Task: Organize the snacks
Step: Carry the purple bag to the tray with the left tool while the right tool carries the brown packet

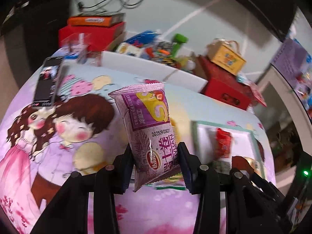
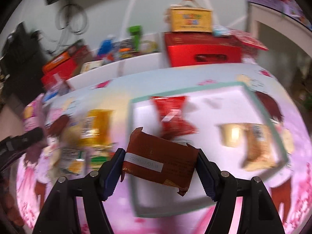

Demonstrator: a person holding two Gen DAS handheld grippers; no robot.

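My left gripper is shut on a purple cake-roll packet, held upright above the cartoon-print cloth. My right gripper is shut on a brown wrapped snack bar, held over a white tray with a green rim. A red packet and a tan packet lie in that tray. The left wrist view shows the same tray to the right with the red packet. A yellow packet and other loose snacks lie left of the tray.
A phone lies on the cloth at the far left. Behind stands a long white box of assorted items, red boxes, a yellow carton and stacked boxes. Both views are motion-blurred.
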